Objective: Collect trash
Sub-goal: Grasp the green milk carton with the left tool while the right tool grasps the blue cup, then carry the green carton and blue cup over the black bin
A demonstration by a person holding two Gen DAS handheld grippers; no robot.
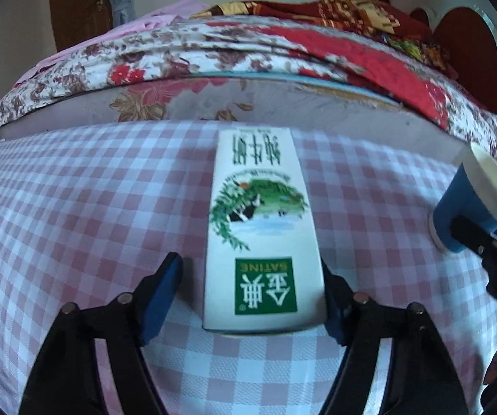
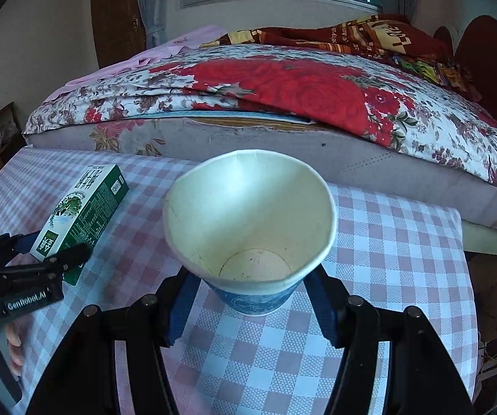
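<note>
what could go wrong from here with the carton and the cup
1. The left hand-held gripper straddles the milk carton off-centre: one finger touches, the other shows a gap, so closing may shove or twist the carton.
2. The right hand-held gripper flanks only the narrow base of the paper cup; a squeeze could crush or tip it.
3. The grippers sit close together and might collide.

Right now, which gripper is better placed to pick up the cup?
Right. The right gripper already straddles the cup, a finger on each side of its base. The left gripper is around the carton, with the cup off to its right.
</note>
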